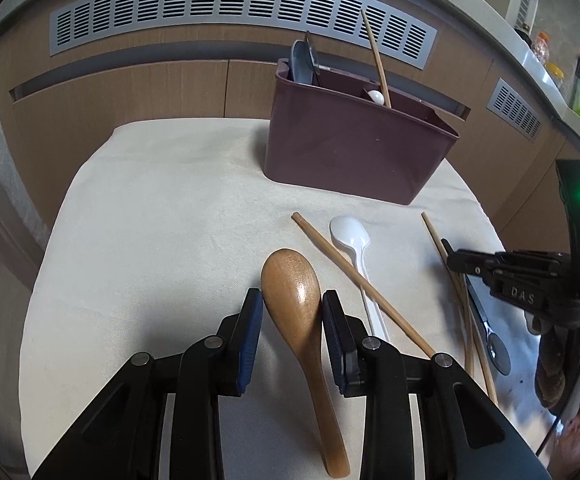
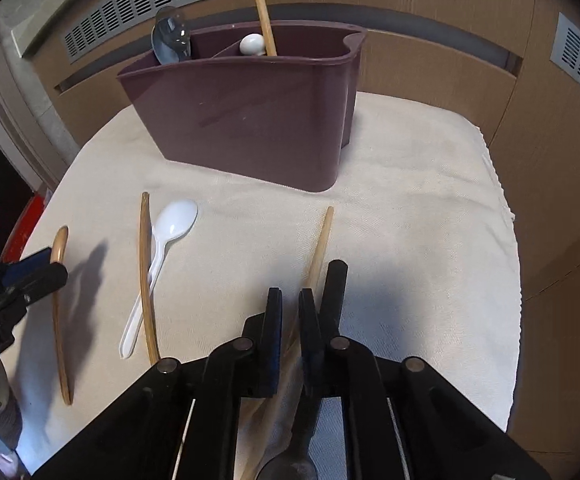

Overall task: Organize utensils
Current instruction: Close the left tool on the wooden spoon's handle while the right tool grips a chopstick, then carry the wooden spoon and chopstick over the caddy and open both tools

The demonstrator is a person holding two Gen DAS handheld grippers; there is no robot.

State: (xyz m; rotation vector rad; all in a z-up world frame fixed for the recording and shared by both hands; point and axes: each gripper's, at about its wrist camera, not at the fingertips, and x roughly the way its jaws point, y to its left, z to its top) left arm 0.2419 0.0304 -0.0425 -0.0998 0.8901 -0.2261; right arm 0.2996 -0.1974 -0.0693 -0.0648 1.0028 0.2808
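Observation:
A maroon utensil holder (image 1: 354, 144) (image 2: 250, 112) stands at the back of the cloth-covered table. It holds a dark spoon (image 1: 302, 60), a white spoon (image 1: 377, 97) and a chopstick (image 1: 376, 56). My left gripper (image 1: 292, 300) is open, its pads on either side of a wooden spoon (image 1: 294, 284) lying on the cloth. A white plastic spoon (image 1: 350, 236) (image 2: 174, 216) and a chopstick (image 1: 362, 284) (image 2: 145, 276) lie to its right. My right gripper (image 2: 290, 300) is nearly closed around a black-handled utensil (image 2: 336, 284) whose metal end (image 2: 290, 470) shows below; another chopstick (image 2: 320, 244) lies under it.
The cream cloth (image 1: 162, 208) covers a small table whose edges drop off on all sides. Wooden cabinet panels with a grey vent grille (image 1: 242, 4) stand behind. A counter with bottles (image 1: 542, 48) is at the far right.

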